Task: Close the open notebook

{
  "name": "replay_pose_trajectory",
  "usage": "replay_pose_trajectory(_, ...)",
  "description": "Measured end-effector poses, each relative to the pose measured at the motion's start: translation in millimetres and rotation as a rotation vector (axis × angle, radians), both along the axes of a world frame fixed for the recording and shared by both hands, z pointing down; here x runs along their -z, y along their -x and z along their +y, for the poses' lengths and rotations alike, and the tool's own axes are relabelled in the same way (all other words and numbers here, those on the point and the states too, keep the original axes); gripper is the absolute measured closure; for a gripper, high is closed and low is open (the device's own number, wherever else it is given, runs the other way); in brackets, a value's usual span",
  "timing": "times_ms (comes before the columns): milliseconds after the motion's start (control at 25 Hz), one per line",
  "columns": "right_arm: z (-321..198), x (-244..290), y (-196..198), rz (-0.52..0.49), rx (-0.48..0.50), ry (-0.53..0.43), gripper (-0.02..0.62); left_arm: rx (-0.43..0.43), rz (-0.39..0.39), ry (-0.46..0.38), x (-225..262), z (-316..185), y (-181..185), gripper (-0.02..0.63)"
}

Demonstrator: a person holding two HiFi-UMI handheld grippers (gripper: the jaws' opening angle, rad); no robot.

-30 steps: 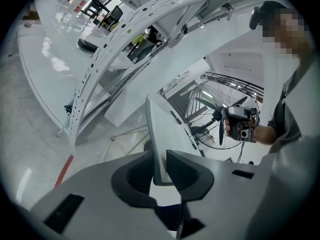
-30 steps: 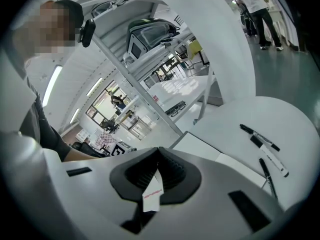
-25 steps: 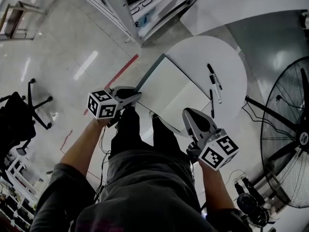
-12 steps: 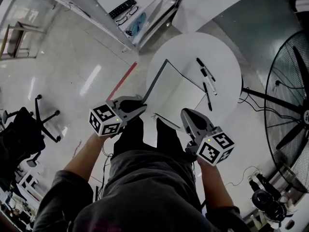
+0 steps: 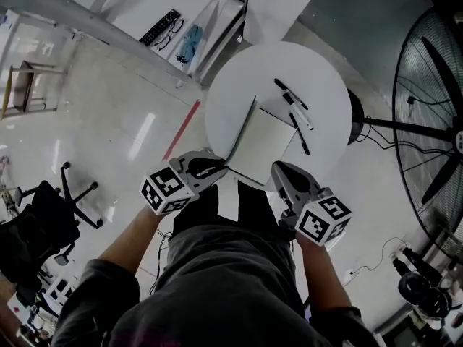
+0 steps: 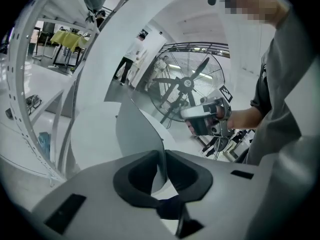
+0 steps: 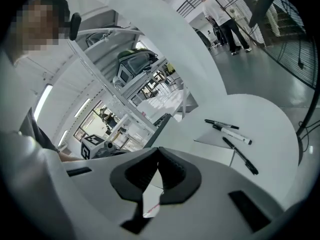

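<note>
An open notebook [image 5: 271,139] lies on the round white table [image 5: 325,71], with its white right page flat. Its left cover [image 5: 242,132] stands tilted up off the table. My left gripper [image 5: 217,170] is shut on the near edge of that cover. In the left gripper view the thin grey cover [image 6: 137,134] rises from between the pads of the left gripper [image 6: 162,156]. My right gripper [image 5: 278,170] hangs at the notebook's near right edge. In its own view, the right gripper [image 7: 158,154] has its pads meeting, with nothing between them, above the page [image 7: 215,144].
Three pens [image 5: 295,114] lie on the table beyond the notebook, also the pens [image 7: 232,134] in the right gripper view. A large floor fan [image 5: 434,85] stands at the right. An office chair [image 5: 79,194] is on the floor at the left, and a shelf [image 5: 163,26] is behind.
The left gripper has risen with the cover, which now stands steeper over the page. Both grippers have drawn nearer the person's body, and the table looks farther off.
</note>
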State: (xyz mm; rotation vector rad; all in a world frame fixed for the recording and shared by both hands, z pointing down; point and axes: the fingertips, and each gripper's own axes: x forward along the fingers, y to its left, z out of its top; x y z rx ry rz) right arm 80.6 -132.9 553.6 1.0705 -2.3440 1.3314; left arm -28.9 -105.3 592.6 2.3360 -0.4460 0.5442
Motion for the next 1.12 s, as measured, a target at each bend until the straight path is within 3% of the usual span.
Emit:
replay_pose_trajectory(560,22,-8,-79,-0.034,-0.181,0.009,0.577,-0.204,-0.103,0.013,-18,24,-78,0.532)
replay_pose_trajectory(1120,44,-29,-141,-0.048,-0.305,0.051,0.577,-0.335,-0.192,0.1,-58,44,-133,0.522)
